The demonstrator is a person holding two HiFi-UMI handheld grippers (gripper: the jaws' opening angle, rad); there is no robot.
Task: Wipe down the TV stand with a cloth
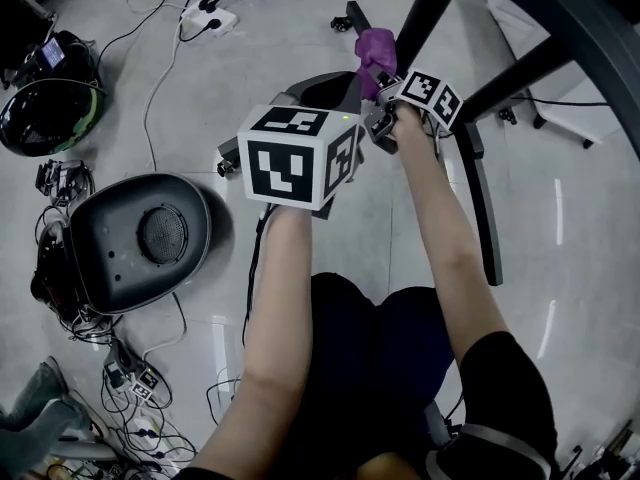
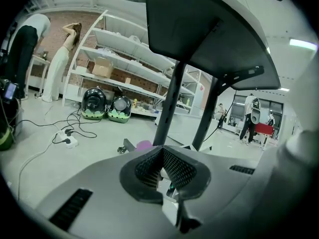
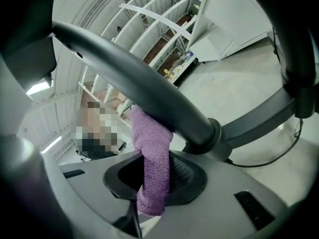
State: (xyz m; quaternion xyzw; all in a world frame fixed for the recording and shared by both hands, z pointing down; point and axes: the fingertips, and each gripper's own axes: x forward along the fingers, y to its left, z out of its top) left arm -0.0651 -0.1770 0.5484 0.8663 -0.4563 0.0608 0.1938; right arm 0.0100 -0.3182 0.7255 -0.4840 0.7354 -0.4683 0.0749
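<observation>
Right gripper (image 3: 154,183) was clamped on the purple cloth (image 3: 152,153), cloth lay pressed against the black tube of the TV stand (image 3: 149,88), left gripper (image 2: 162,166) hung just beside it, jaws together on nothing, above the grey floor (image 1: 560,218)

We hold the purple terry cloth (image 3: 153,158) in the right tongs (image 3: 155,185), against the black tubular TV stand (image 3: 149,91); the left tongs (image 2: 167,172) sit just to their left.

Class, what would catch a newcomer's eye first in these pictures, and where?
A purple cloth stands out, pinched in the right gripper and pressed against the black stand leg at the head view's top centre. Mid-frame, the black-and-white cube on the left gripper looms large.
</observation>
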